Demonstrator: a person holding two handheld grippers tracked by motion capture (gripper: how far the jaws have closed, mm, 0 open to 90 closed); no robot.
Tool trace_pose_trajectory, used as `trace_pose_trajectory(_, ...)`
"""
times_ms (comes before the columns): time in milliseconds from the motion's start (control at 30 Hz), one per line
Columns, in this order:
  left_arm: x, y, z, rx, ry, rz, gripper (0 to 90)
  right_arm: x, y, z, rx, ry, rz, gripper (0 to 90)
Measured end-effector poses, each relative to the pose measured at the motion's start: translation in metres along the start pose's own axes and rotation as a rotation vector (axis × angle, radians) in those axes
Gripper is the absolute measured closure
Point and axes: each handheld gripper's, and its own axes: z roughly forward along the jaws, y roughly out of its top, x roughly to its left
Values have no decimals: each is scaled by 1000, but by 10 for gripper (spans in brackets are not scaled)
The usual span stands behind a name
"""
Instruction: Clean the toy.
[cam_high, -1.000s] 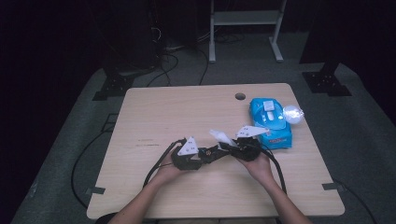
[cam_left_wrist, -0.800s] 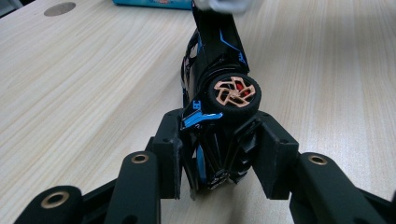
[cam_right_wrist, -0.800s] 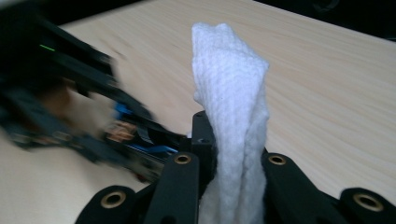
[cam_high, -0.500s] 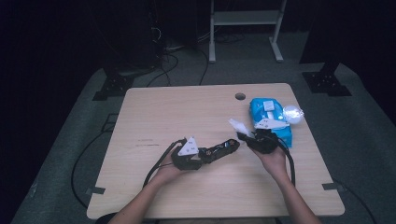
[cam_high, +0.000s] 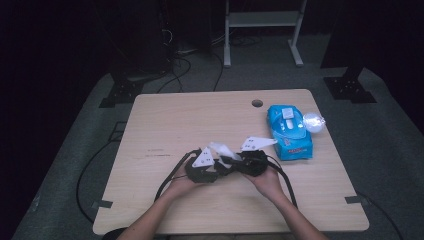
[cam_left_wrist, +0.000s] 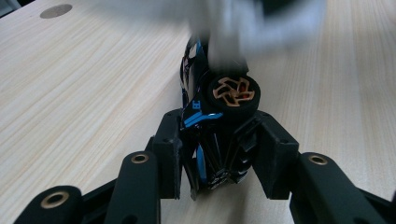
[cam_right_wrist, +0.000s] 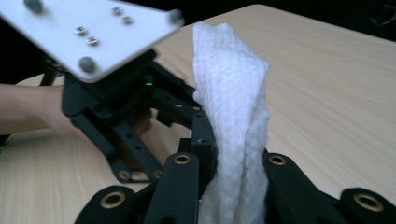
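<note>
My left gripper (cam_left_wrist: 217, 140) is shut on a small black toy car (cam_left_wrist: 201, 109) with blue trim and an orange-spoked wheel (cam_left_wrist: 231, 91), held just above the table. My right gripper (cam_right_wrist: 233, 158) is shut on a folded white wipe (cam_right_wrist: 231, 93) that stands up between its jaws. In the high view both grippers meet at the table's front middle: the left gripper (cam_high: 220, 169) points right, the right gripper (cam_high: 234, 161) points left, and the wipe (cam_high: 220, 149) sticks up between them. The wipe (cam_left_wrist: 243, 28) is a blur right over the car.
A blue pack of wipes (cam_high: 289, 129) lies at the table's right side, with a clear round object (cam_high: 314, 121) beside it. A cable hole (cam_high: 257, 103) sits near the far edge of the wooden table (cam_high: 165, 125). Cables trail off the front.
The right gripper swung right toward the blue pack half a second ago and has come back left, bringing the wipe against the car. The left gripper stayed nearly still.
</note>
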Motion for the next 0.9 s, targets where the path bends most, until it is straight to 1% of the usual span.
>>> trace_pose_trajectory(33,0,0,0,4,1,8,574,3,0,5,6,8,0,813)
trace_pose_trajectory(67,-1,1,0,7,2,14,575,5,-1,10,15,6,-7,813)
trace_pose_trajectory(100,-1,1,0,8,2,13,575,5,-2,14,37,2,-19,813)
trace_pose_trajectory(133,0,1,0,7,1,11,575,4,-4,16,50,1,-17,813)
trace_pose_trajectory(200,0,0,0,3,0,8,575,1,-8,18,61,-11,-14,813)
trace_pose_trajectory(300,0,0,0,2,-3,7,575,-8,-10,12,59,-31,-1,813)
trace_pose_trajectory(367,0,0,0,3,-2,12,575,-14,-11,6,63,-61,-13,813)
trace_pose_trajectory(467,0,0,-1,4,-1,16,575,-21,-13,-2,68,-108,-4,813)
trace_pose_trajectory(500,0,0,-1,4,-1,16,575,-24,-14,-6,66,-111,22,813)
trace_pose_trajectory(567,0,1,0,5,0,18,574,-25,-14,-7,61,-107,28,814)
trace_pose_trajectory(600,0,0,0,2,-3,16,573,-21,-13,-6,43,-80,39,813)
trace_pose_trajectory(633,0,0,0,2,-3,16,573,-21,-13,-6,43,-80,39,813)
trace_pose_trajectory(667,0,0,0,4,-4,15,573,-14,-11,-1,27,-45,28,813)
trace_pose_trajectory(700,0,0,0,4,-4,15,573,-14,-11,-1,27,-45,28,813)
trace_pose_trajectory(733,0,0,0,4,-4,13,573,-6,-9,7,27,-24,7,809)
trace_pose_trajectory(767,0,0,0,4,-4,13,573,-6,-9,7,27,-24,7,809)
trace_pose_trajectory(800,0,0,0,4,-2,10,573,1,-8,13,30,-4,-15,809)
trace_pose_trajectory(833,0,0,0,4,-2,10,573,1,-8,13,30,-4,-15,809)
trace_pose_trajectory(867,0,0,0,3,-4,10,573,5,-8,17,44,-1,-44,810)
trace_pose_trajectory(900,0,0,0,3,-4,10,573,5,-8,17,44,-1,-44,810)
